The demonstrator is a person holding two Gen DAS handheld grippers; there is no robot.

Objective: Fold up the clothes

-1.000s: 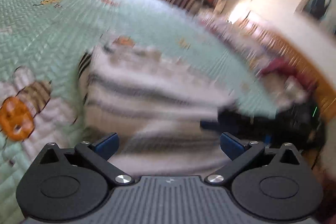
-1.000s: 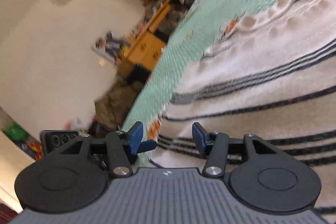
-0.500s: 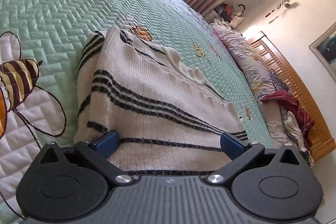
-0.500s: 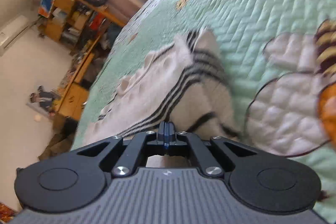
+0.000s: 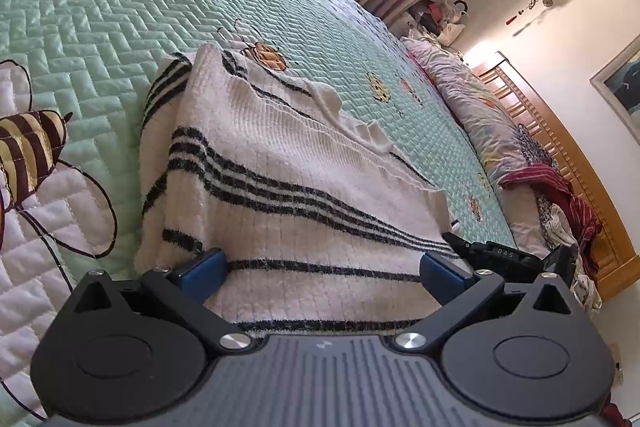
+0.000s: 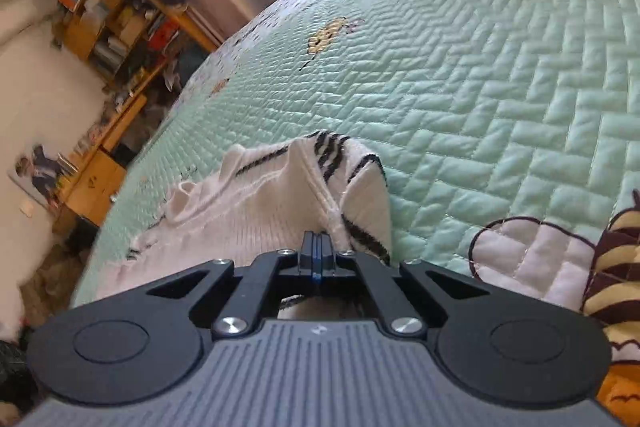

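Mint-green quilted bedspread [image 5: 120,7] with stitched bee motifs covers the whole bed; far side shows a wooden headboard [image 5: 560,155], and rumpled bedding.

White ribbed knit sweater with black stripes [image 5: 288,163] lies on the bedspread as a stacked, roughly rectangular bundle. Layers show at its left edge, so it is already folded over at least once. Top layer carries a loose ridge and a few puckers toward the far right corner.

Left gripper [image 5: 322,271]: blue fingers spread wide, nothing between them, hovering low at the near hem of the sweater. The right tool's black body pokes in at that view's right edge.

Right gripper [image 6: 316,259]: jaws pressed together. Knit fabric bunches up right at the tips and a fold peaks just ahead of them, but whether cloth is actually pinched between the fingers I cannot tell; they look closed flat on each other.

Judgement: the scene fits either a fold midway, with one more crease to come, or a bundle being squared up at the end. Either way, good handling means:
- take the whole stack of layers at an edge, not only the top one;
- keep both tools level so stripes stay parallel;
- smooth the ridge outward, low and slow, since loose knit drags and stretches.
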